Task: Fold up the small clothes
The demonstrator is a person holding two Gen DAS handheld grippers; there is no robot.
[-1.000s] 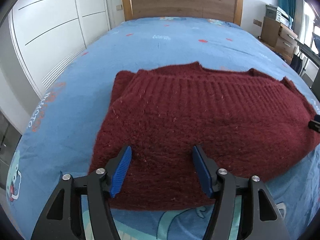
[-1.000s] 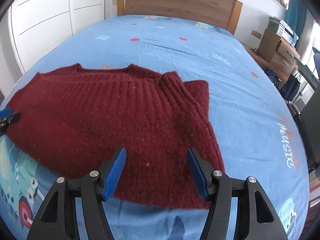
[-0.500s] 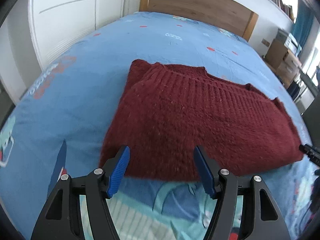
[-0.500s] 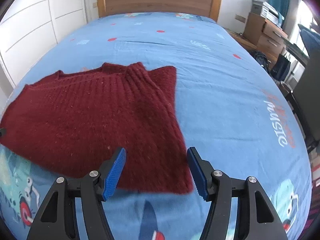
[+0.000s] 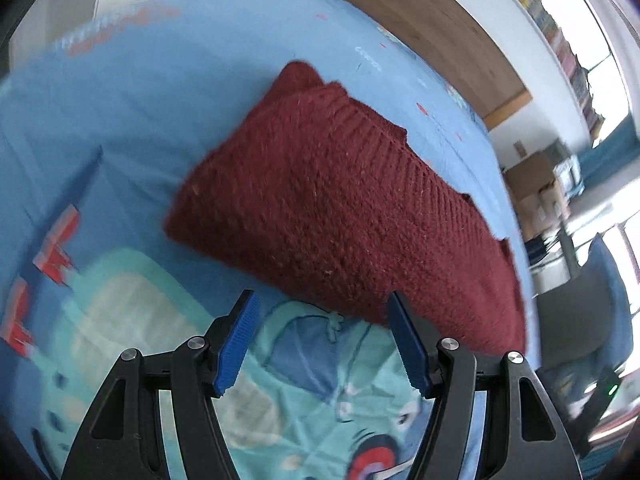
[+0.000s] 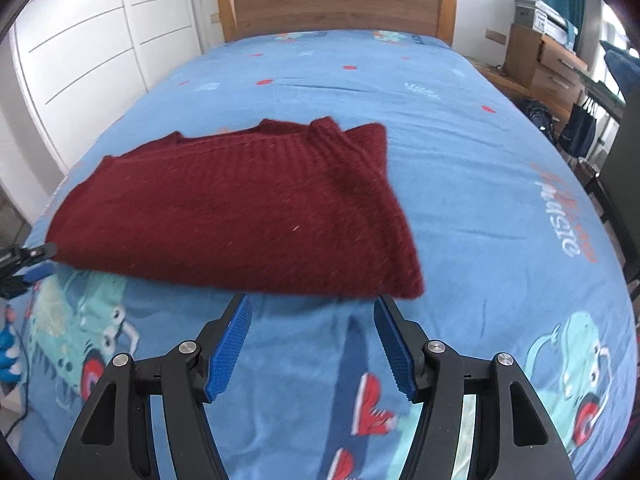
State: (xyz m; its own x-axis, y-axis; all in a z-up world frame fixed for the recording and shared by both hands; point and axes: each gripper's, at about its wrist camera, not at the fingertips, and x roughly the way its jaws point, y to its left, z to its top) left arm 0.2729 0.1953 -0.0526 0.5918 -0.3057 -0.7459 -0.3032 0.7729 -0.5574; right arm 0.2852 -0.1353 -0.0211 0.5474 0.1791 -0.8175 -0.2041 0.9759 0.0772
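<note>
A dark red knitted sweater (image 6: pixel 240 216) lies folded flat on the blue bedsheet (image 6: pixel 480 200). It also shows in the left wrist view (image 5: pixel 340 208). My left gripper (image 5: pixel 322 340) is open and empty, just short of the sweater's near edge, above the sheet. My right gripper (image 6: pixel 312 344) is open and empty, a little back from the sweater's near right corner. The left gripper's tip shows at the left edge of the right wrist view (image 6: pixel 28 260).
A wooden headboard (image 6: pixel 336 4) stands at the far end of the bed. White wardrobe doors (image 6: pixel 88 40) run along the left. A wooden drawer unit (image 6: pixel 544 64) and dark bags (image 6: pixel 576 128) stand to the right of the bed.
Both grippers have pulled back from over the sweater toward the bed's near edge, still open. The left wrist view has tilted and swung left.
</note>
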